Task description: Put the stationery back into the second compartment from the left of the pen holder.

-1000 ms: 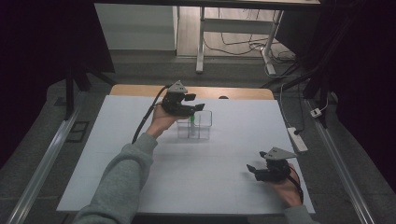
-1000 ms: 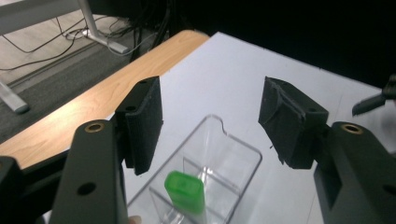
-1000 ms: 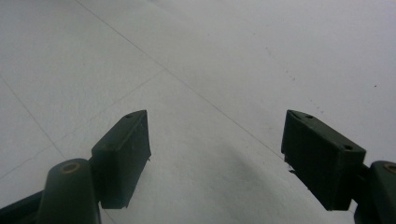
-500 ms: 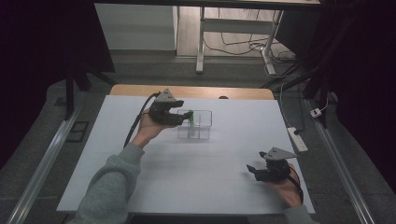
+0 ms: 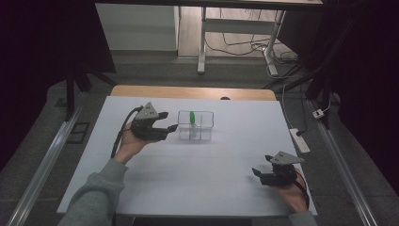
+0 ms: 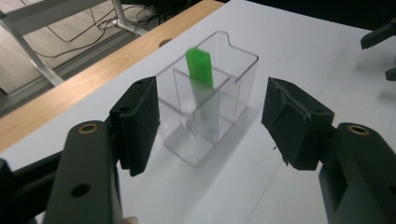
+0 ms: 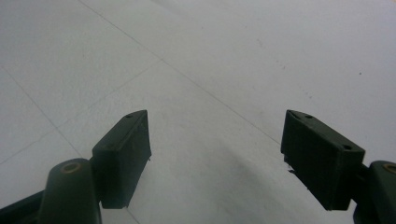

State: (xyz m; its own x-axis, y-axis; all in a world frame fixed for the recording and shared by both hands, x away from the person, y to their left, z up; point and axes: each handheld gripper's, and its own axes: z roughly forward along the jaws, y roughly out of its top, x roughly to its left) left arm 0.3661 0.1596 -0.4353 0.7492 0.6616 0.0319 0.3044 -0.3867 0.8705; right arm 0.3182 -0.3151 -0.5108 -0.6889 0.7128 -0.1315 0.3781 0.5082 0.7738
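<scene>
Near the white table's (image 5: 155, 188) far edge, we judge the clear plastic divided box (image 6: 205, 112) light, stiff, slippery; our left gripper (image 6: 210, 126), open, should clamp its side walls.

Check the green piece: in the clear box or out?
In. The green piece stands upright in a rear compartment of the clear divided box, its top poking above the rim; the box stands upright.

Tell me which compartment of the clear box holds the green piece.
The far compartment on the wooden-edge side of the clear box: the green piece stands upright in it, poking above the rim. The other compartments look empty.
</scene>
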